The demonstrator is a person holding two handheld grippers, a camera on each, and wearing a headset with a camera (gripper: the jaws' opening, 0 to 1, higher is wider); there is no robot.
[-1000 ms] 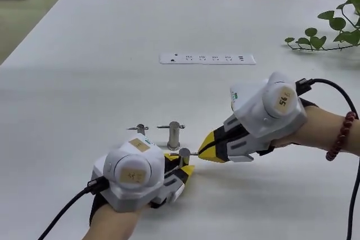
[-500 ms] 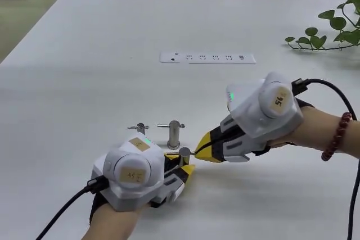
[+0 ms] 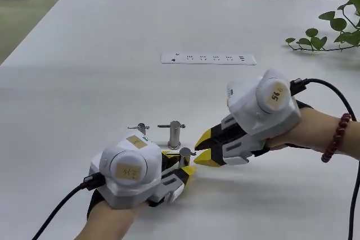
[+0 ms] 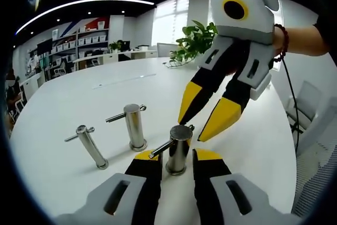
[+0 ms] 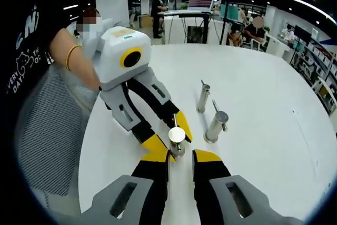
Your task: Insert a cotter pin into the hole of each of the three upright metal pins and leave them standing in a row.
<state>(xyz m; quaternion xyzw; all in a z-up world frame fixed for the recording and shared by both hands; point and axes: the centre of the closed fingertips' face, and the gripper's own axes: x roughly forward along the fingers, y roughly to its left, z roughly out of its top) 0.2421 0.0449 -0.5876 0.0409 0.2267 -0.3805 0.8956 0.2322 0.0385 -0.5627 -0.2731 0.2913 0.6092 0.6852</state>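
Newly parted right tongs (image 3: 201, 146) beside cotter pin (image 4: 160, 149); left tongs (image 4: 177, 157) clenched around nearest pin (image 4: 180, 139).

On the table (image 3: 112, 37), three metal pins (image 3: 174, 134) upright in a row, nearest pin (image 3: 184, 153) between the jaws of the left gripper (image 3: 179, 164). Just right, the right gripper (image 3: 201, 147); behind, a power strip (image 3: 207, 58).

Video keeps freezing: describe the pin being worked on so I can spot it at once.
On the white table, nearer the person than the power strip, stand three metal pins. The nearest pin stands between the yellow jaw tips of the left gripper, with the open right gripper at its head; the other two stand free behind it.
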